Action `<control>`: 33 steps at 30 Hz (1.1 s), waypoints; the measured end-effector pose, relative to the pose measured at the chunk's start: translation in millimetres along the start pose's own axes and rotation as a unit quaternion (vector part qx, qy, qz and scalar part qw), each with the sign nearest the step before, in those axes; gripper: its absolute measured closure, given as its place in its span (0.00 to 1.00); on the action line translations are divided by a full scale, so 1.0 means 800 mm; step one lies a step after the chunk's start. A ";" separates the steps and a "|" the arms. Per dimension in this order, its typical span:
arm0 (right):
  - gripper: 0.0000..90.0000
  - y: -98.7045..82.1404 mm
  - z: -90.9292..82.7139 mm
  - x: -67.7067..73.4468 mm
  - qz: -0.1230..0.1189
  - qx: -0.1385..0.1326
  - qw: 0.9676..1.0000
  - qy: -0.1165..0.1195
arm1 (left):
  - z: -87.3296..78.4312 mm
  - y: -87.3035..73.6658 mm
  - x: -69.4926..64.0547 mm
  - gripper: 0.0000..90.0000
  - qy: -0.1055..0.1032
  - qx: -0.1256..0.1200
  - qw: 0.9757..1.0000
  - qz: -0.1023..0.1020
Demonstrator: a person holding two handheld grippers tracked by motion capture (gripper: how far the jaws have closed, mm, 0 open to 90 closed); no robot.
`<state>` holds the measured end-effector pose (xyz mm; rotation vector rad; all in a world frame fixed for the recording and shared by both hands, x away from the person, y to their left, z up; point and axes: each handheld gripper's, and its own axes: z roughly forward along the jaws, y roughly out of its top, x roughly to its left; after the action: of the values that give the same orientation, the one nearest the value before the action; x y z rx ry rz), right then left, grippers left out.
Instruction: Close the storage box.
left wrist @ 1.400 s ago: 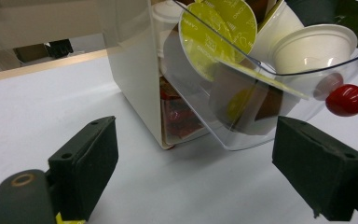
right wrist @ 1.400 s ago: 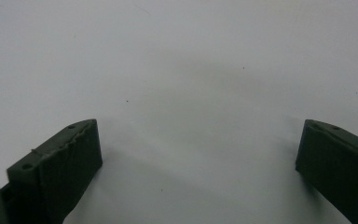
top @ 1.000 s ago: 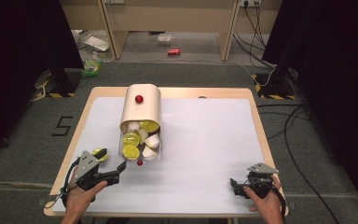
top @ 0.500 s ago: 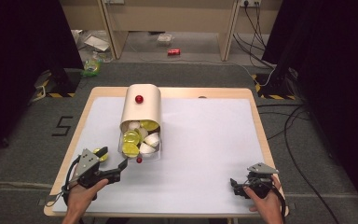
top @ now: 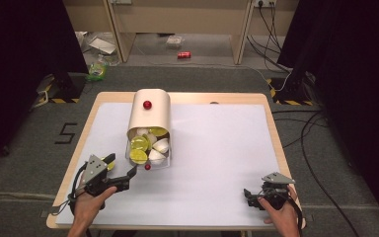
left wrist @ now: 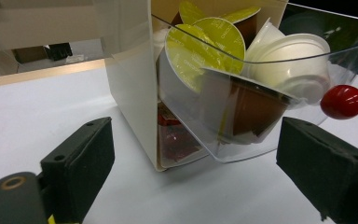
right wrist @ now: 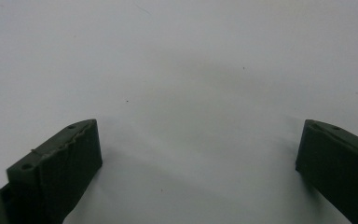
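Observation:
A cream box (top: 150,111) with a red knob (top: 147,104) on top lies on the white table. Its clear drawer (top: 148,148) is pulled out toward me, holding several yellow-lidded and white capsules (left wrist: 205,46). A small red knob (left wrist: 342,101) sits on the drawer's front. My left gripper (top: 121,167) is open just left of and before the drawer front; in the left gripper view (left wrist: 200,168) its jaws stand wide apart, with the drawer beyond them. At the table's front right, my right gripper (top: 249,193) is open over bare surface (right wrist: 196,158).
The white table top (top: 217,148) has a wooden rim (top: 271,128). Beyond the table on the floor are cables (top: 271,29), a red can (top: 183,55) and scattered litter (top: 98,44). Dark curtains hang at both sides.
My left gripper has edged slightly forward toward the drawer front. The right gripper and the box have not visibly moved.

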<state>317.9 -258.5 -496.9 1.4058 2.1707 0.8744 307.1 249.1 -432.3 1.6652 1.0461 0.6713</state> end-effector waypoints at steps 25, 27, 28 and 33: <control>0.01 0.000 0.000 0.000 0.000 0.000 1.000 0.000 | 0.017 0.008 0.006 0.12 0.008 -0.001 1.000 0.001; 0.01 0.000 0.000 0.000 0.000 0.000 1.000 0.000 | 0.018 0.008 0.006 0.12 0.008 -0.001 1.000 0.001; 0.01 0.000 0.000 0.000 0.000 0.000 1.000 0.000 | 0.018 0.008 0.005 0.12 0.008 -0.001 1.000 0.002; 0.01 0.000 0.000 0.000 0.000 0.000 1.000 0.000 | 0.021 0.009 0.006 0.11 0.008 -0.001 1.000 0.002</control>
<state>317.8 -258.5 -496.9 1.4059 2.1705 0.8745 325.7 245.1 -431.1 1.6624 1.0541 0.6888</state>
